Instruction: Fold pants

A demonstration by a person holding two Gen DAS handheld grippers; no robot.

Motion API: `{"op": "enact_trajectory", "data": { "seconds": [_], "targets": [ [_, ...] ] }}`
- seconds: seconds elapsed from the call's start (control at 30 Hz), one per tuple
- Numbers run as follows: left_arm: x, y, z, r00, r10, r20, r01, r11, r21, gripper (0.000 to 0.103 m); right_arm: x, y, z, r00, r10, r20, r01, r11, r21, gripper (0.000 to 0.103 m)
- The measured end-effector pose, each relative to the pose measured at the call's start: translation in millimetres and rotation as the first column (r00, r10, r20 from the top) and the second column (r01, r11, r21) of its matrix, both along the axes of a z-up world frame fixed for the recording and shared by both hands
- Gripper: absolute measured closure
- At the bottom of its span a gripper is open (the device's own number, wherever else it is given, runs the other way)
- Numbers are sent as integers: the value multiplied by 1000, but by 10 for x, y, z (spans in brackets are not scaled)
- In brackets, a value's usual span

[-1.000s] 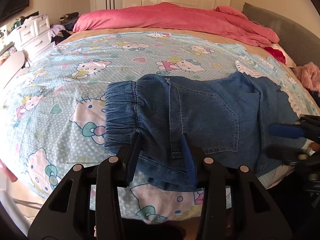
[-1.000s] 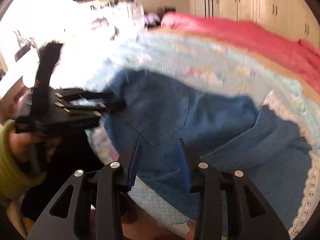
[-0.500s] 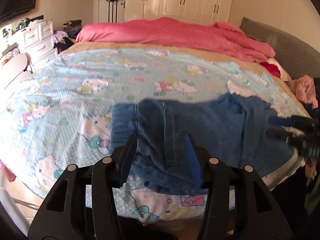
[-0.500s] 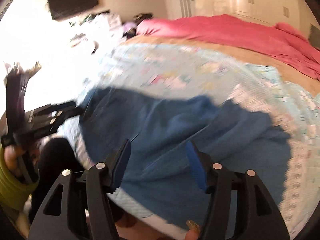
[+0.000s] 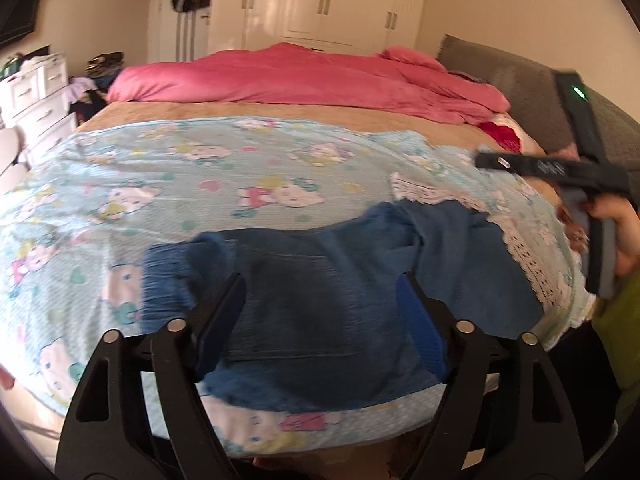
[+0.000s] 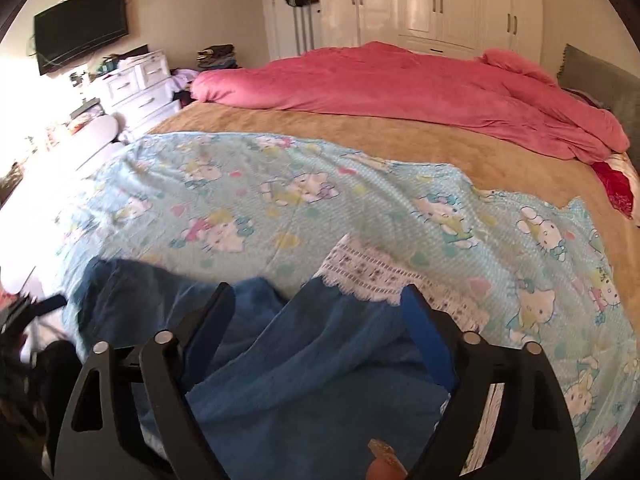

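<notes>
Blue denim pants (image 5: 332,280) lie folded into a wide block on the light blue Hello Kitty sheet (image 5: 200,184) near the bed's front edge, elastic waistband at the left. My left gripper (image 5: 320,312) is open and empty, raised above the pants. The pants also show in the right wrist view (image 6: 304,364), their leg end lying below my right gripper (image 6: 318,320), which is open and empty. The right gripper's body (image 5: 576,168) shows at the right in the left wrist view.
A pink duvet (image 6: 400,84) is bunched along the far side of the bed on a tan blanket (image 6: 360,140). A grey headboard (image 5: 520,80) stands at the right. White drawers (image 6: 136,88) and a wall TV (image 6: 80,34) are at the left.
Both grippers have opened wide and lifted back from the pants. The pants stay on the sheet. The right gripper has swung to face across the bed.
</notes>
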State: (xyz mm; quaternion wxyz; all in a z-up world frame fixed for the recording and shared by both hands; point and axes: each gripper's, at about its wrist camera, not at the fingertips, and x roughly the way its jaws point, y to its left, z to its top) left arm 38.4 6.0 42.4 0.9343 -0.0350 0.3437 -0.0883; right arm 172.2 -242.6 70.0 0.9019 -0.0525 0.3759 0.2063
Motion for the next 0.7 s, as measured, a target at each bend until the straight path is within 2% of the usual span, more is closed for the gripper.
{"op": "enact_trajectory", "data": {
  "seconds": [0.1, 0.27, 0.43, 0.7],
  "targets": [
    [80, -212, -49, 999, -44, -15, 44, 999, -3, 23, 203, 78, -60, 1000, -8, -17, 8, 1000, -17, 12],
    [160, -520, -159, 993, -110, -49, 110, 994, -1, 14, 515, 238, -231, 998, -22, -61, 18, 998, -63, 12],
    [222, -672, -276, 986, -144, -81, 144, 990, -8, 12, 725, 337, -398, 995, -26, -95, 17, 996, -88, 12],
    [322, -719, -468, 980, -150, -132, 145, 988, -46, 12, 976, 461, -606, 990, -25, -137, 3, 988, -157, 12]
  ]
}}
